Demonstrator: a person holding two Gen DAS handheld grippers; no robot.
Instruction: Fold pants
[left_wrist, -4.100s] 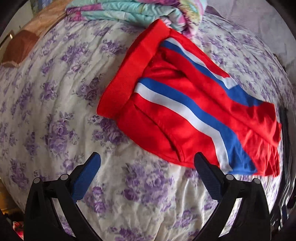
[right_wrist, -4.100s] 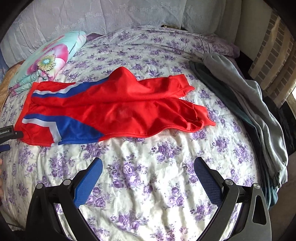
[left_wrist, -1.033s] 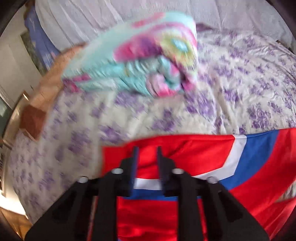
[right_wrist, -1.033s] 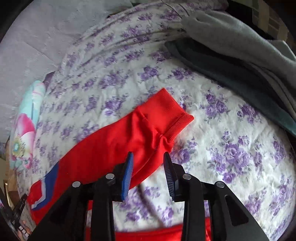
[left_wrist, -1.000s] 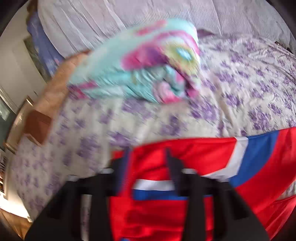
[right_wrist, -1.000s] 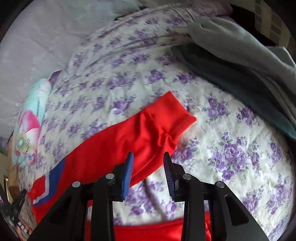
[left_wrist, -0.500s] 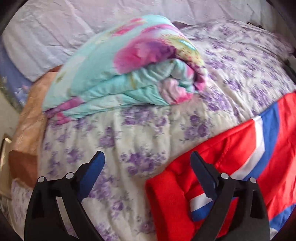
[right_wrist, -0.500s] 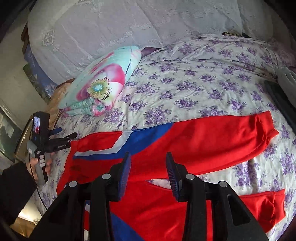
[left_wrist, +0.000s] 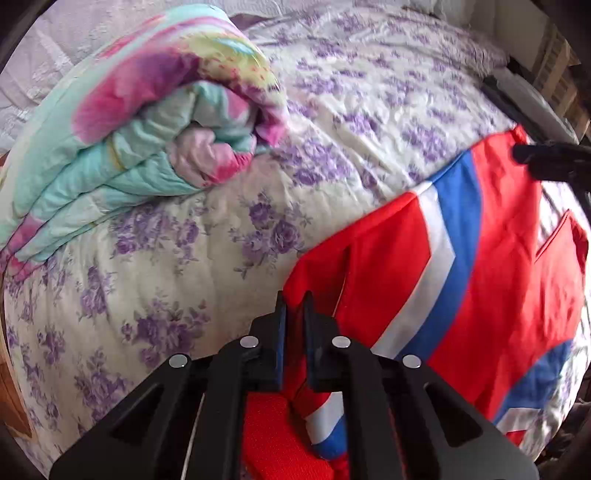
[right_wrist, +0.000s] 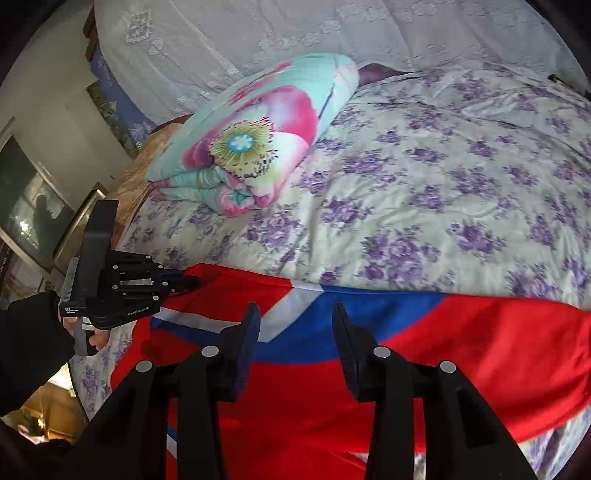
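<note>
Pants (left_wrist: 461, 266) first, red track pants with a blue and white chevron stripe, and the left gripper (left_wrist: 293, 302) has them: its two black fingers are squeezed almost together on the red waistband corner, fabric pinched in the narrow gap. From the right wrist view you can see that same left gripper (right_wrist: 190, 282) out at the left, tips buried in the edge of the waistband, a bare hand (right_wrist: 92, 334) in a dark sleeve wrapped round its handle.

Now the right gripper (right_wrist: 295, 314), that one is spread wide, blue pads well apart, nothing between them. It hangs over the stripe, above the upper leg; whether the tips touch the cloth I cannot tell.

Out from there, the pants lie spread across the bedspread (right_wrist: 443, 177), cream with purple flowers, waistband toward the left side of the bed and the legs running off to the right. Beyond the waistband sits a rolled quilt (left_wrist: 140, 110), turquoise with big pink blooms, apart from the pants with a strip of bedspread between. Behind it all, a white lace curtain (right_wrist: 258, 33).
</note>
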